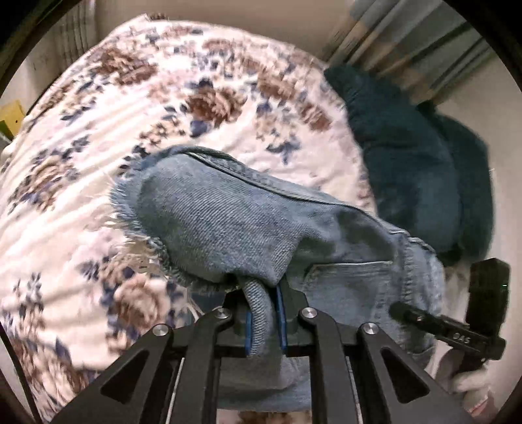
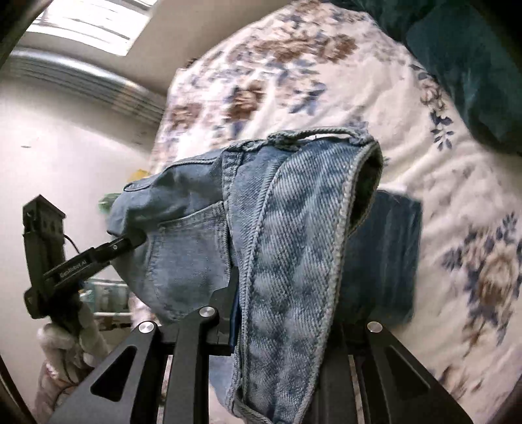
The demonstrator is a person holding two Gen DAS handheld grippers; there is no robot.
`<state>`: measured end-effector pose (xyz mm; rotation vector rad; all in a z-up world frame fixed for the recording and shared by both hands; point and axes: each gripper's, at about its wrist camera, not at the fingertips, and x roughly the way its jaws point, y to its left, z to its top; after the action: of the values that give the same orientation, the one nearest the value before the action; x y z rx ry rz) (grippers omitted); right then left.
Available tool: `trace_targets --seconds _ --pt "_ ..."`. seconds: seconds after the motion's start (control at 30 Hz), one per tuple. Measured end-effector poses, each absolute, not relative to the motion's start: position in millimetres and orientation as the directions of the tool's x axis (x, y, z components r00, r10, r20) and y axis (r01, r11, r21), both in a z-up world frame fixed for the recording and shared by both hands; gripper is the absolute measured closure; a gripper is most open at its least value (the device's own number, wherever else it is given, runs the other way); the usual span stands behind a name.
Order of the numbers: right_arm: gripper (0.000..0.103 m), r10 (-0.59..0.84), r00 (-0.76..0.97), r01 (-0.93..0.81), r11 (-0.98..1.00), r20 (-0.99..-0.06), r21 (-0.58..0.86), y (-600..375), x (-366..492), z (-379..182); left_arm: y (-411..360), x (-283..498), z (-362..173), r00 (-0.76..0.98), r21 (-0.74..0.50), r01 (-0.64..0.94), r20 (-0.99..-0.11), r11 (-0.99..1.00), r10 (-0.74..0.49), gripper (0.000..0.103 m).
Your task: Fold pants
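The pants are light blue jeans (image 1: 228, 221) with a frayed hem (image 1: 130, 208), held above the bed. My left gripper (image 1: 265, 313) is shut on a fold of the denim near the leg end. In the right wrist view my right gripper (image 2: 261, 293) is shut on the jeans (image 2: 287, 228) at the waistband, which drapes over its fingers; a back pocket (image 2: 182, 248) shows to the left. Each gripper shows in the other's view: the right one at the lower right of the left wrist view (image 1: 401, 310), the left one at the left of the right wrist view (image 2: 133, 241).
A floral bedspread (image 1: 163, 98) covers the bed below. Dark teal pillows (image 1: 407, 163) lie at its right side, also in the right wrist view (image 2: 463, 58). Striped curtains (image 1: 407, 42) hang behind. A bright window (image 2: 91, 19) is at upper left.
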<state>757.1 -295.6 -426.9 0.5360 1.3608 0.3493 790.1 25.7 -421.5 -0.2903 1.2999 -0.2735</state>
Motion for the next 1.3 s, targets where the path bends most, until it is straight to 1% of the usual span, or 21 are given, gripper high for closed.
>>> trace_targets --seconds 0.1,0.17,0.2,0.23,0.3,0.37,0.43,0.47,0.53,0.57,0.63,0.8,0.87,0.9,0.93,0.97,1.0,1.03,1.1,1.17,1.3 --pt "0.081 0.498 0.131 0.1 0.854 -0.857 0.511 -310 782 -472 14 816 -471 0.164 -0.321 0.036 -0.932 0.947 -0.322 0.089" --pt "0.078 0.502 0.1 0.134 0.849 -0.859 0.512 -320 786 -494 15 824 -496 0.102 -0.321 0.023 -0.941 0.947 -0.321 0.086" --pt "0.073 0.521 0.083 0.174 0.832 -0.85 0.527 -328 789 -505 21 824 -501 0.089 -0.35 0.007 -0.933 0.937 -0.349 0.085" --pt "0.062 0.533 0.079 0.191 0.821 -0.843 0.537 -332 788 -509 28 822 -498 0.099 -0.39 -0.015 -0.917 0.921 -0.387 0.083" --pt "0.045 0.522 0.069 0.199 0.828 -0.85 0.525 -340 786 -506 48 811 -487 0.156 -0.436 -0.07 -0.893 0.897 -0.422 0.075" --pt "0.045 0.522 0.088 0.191 0.827 -0.848 0.529 -349 780 -498 64 794 -477 0.193 -0.477 -0.091 -0.87 0.874 -0.454 0.071" --pt "0.045 0.529 0.102 0.18 0.823 -0.842 0.539 -352 769 -489 70 773 -475 0.201 -0.47 -0.089 -0.872 0.878 -0.446 0.07" --pt "0.045 0.517 0.103 0.175 0.831 -0.85 0.527 -353 764 -487 70 762 -478 0.198 -0.447 -0.082 -0.883 0.891 -0.425 0.07" --pt "0.046 0.45 0.094 0.167 0.872 -0.888 0.46 -353 753 -487 64 750 -491 0.172 -0.35 -0.056 -0.926 0.935 -0.337 0.07" --pt "0.046 0.411 0.087 0.165 0.893 -0.908 0.42 -352 748 -487 60 745 -498 0.167 -0.302 -0.048 -0.942 0.952 -0.291 0.068" --pt "0.046 0.38 0.078 0.174 0.905 -0.922 0.388 -352 741 -491 58 731 -509 0.172 -0.273 -0.053 -0.95 0.961 -0.26 0.065" --pt "0.045 0.308 0.068 0.174 0.933 -0.949 0.316 -344 727 -493 55 714 -505 0.194 -0.22 -0.083 -0.96 0.972 -0.201 0.065" --pt "0.043 0.28 0.086 0.17 0.941 -0.956 0.291 -340 722 -480 50 705 -491 0.223 -0.167 -0.094 -0.964 0.982 -0.142 0.066" --pt "0.035 0.263 0.099 0.165 0.947 -0.96 0.277 -336 719 -471 49 703 -485 0.247 -0.15 -0.094 -0.961 0.984 -0.123 0.066" --pt "0.015 0.217 0.129 0.163 0.958 -0.968 0.236 -331 713 -459 46 700 -478 0.276 -0.133 -0.094 -0.956 0.987 -0.103 0.058" --pt "0.01 0.169 0.151 0.163 0.968 -0.974 0.193 -326 708 -451 42 696 -471 0.294 -0.12 -0.095 -0.952 0.988 -0.087 0.051" --pt "0.009 0.104 0.179 0.151 0.98 -0.978 0.132 -318 700 -440 36 692 -463 0.306 -0.105 -0.092 -0.949 0.99 -0.073 0.03" --pt "0.009 0.062 0.194 0.138 0.986 -0.979 0.09 -310 692 -432 32 689 -458 0.312 -0.089 -0.086 -0.948 0.992 -0.058 0.012" --pt "0.009 -0.041 0.215 0.123 0.992 -0.976 -0.014 -293 675 -419 21 682 -447 0.332 -0.053 -0.071 -0.943 0.996 -0.026 0.01" --pt "0.009 -0.093 0.241 0.116 0.991 -0.966 -0.067 -279 660 -408 12 677 -440 0.346 -0.036 -0.05 -0.938 0.998 -0.016 0.01" --pt "0.009 -0.125 0.268 0.144 0.986 -0.955 -0.088 -272 638 -393 -3 660 -422 0.384 -0.004 -0.013 -0.923 1.0 0.001 0.009"
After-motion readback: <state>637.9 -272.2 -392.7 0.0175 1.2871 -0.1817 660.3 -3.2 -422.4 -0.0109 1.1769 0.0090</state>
